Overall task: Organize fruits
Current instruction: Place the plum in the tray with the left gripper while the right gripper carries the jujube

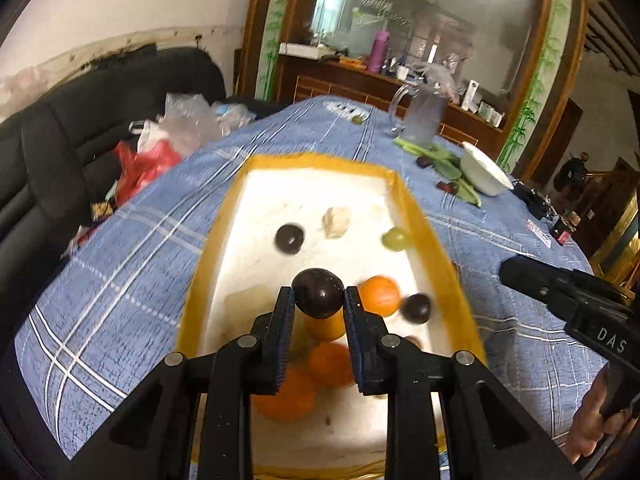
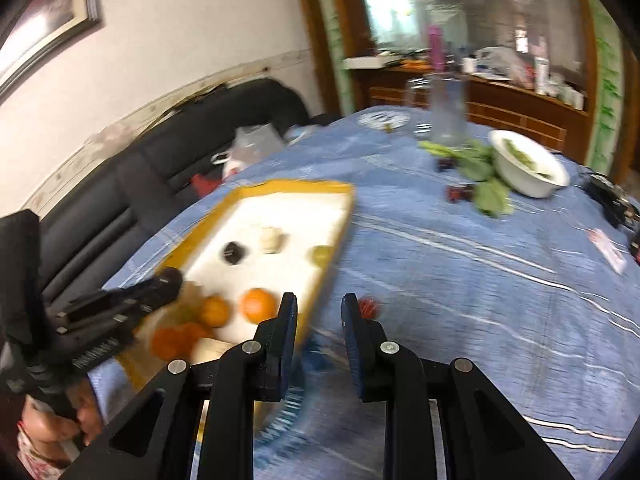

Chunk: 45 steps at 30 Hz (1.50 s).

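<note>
Left wrist view: my left gripper (image 1: 319,300) is clamped on a dark plum (image 1: 318,292) above the yellow-rimmed tray (image 1: 430,224), hiding part of the oranges (image 1: 379,295) beneath. In the tray lie more plums, a green grape (image 1: 395,238) and a pale chunk I can't identify. My right gripper (image 2: 319,312) is blurred, pinched to its narrowest, gripping nothing over the blue tablecloth (image 2: 460,280).

I can read only one text: the white letters "DAS" on the black body of the right hand-held gripper (image 1: 568,300), at the right edge of the left wrist view. On the left hand-held gripper (image 2: 120,312), lower left of the right wrist view, the raised lettering is too blurred to read.
</note>
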Tool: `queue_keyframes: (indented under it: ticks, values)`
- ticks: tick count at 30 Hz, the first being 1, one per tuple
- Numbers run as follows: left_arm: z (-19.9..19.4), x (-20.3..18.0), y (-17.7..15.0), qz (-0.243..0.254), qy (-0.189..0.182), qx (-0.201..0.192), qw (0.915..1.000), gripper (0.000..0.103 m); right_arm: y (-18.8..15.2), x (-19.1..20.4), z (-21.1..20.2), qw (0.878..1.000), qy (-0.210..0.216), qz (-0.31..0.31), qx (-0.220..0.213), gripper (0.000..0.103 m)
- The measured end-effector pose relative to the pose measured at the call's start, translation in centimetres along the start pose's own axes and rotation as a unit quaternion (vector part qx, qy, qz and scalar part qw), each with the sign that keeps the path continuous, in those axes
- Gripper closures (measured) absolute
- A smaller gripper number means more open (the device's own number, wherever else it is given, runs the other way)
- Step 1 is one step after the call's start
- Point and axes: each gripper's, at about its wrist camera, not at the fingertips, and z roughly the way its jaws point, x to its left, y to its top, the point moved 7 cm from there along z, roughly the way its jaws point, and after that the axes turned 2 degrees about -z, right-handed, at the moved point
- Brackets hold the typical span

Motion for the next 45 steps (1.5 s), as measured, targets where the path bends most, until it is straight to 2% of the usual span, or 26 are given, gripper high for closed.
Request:
queue_keyframes:
  ticks: [4,7,11,13,14,16,17,22,25,31,34,39,40,41,43,45]
  values:
    - [0.6,0.5,-0.9,0.002,-0.002,0.01,0.9999,0.079,0.0,3.0,2.9,0.999,0.005,-0.024,0.027,0.078]
    - [0.9,0.6,-1.1,-0.001,-0.007,0.013,0.9999,0.079,0.0,3.4,4.7,0.999,0.004,-0.025,0.042,0.078]
    - [0.8,0.6,-1.0,-0.001,-0.01,0.01,0.9999,0.079,1.3,1.2,3.6,1.0,0.012,0.017,0.013,0.074]
    - [1.1,0.7,-1.0,-0.003,-0.007,0.011,0.9999,0.077,1.9,-1.3,2.7,0.999,-0.003,0.049,0.0,0.073]
    - [1.3,0.7,-1.1,-0.006,-0.007,0.014,0.9999,0.075,1.8,-2.8,2.6,0.998,-0.017,0.061,0.0,0.073]
    - [1.5,0.7,-1.1,-0.014,-0.009,0.014,0.9998,0.052,1.3,-4.6,3.0,0.997,-0.031,0.076,0.012,0.073]
    - [1.3,0.7,-1.1,-0.017,-0.008,0.008,0.9998,0.049,0.9,-5.4,3.3,0.996,-0.034,0.083,0.019,0.073]
    - [0.7,0.7,-0.8,-0.019,-0.007,-0.003,0.9998,0.044,0.1,-6.6,5.3,0.993,-0.013,0.117,0.031,0.073]
    - [1.1,0.7,-0.8,-0.014,0.001,-0.004,0.9999,0.043,0.5,-6.3,6.9,0.992,0.006,0.119,0.041,0.073]
    - [1.6,0.8,-0.8,0.002,0.015,-0.013,0.9998,0.035,0.9,-6.8,9.7,0.992,0.007,0.114,0.055,0.068]
    - [1.9,1.0,-0.5,0.011,0.035,-0.023,0.9991,0.031,1.0,-7.1,10.9,0.991,0.02,0.118,0.059,0.065]
    - [2.4,2.3,0.4,-0.013,0.046,-0.028,0.9984,0.027,1.2,-6.8,12.1,0.992,0.018,0.106,0.058,0.063]
    - [2.4,2.5,0.4,-0.016,0.047,-0.028,0.9984,0.027,1.2,-6.7,12.2,0.993,0.021,0.103,0.058,0.066]
    - [2.4,2.5,0.4,-0.018,0.045,-0.028,0.9985,0.026,1.3,-6.7,12.2,0.993,0.022,0.101,0.058,0.074]
    - [2.4,2.6,0.4,-0.016,0.046,-0.028,0.9984,0.026,1.3,-6.8,11.7,0.993,0.017,0.1,0.053,0.083]
    - [2.3,2.7,0.4,-0.016,0.047,-0.027,0.9984,0.026,1.5,-6.9,10.9,0.994,0.009,0.099,0.044,0.085]
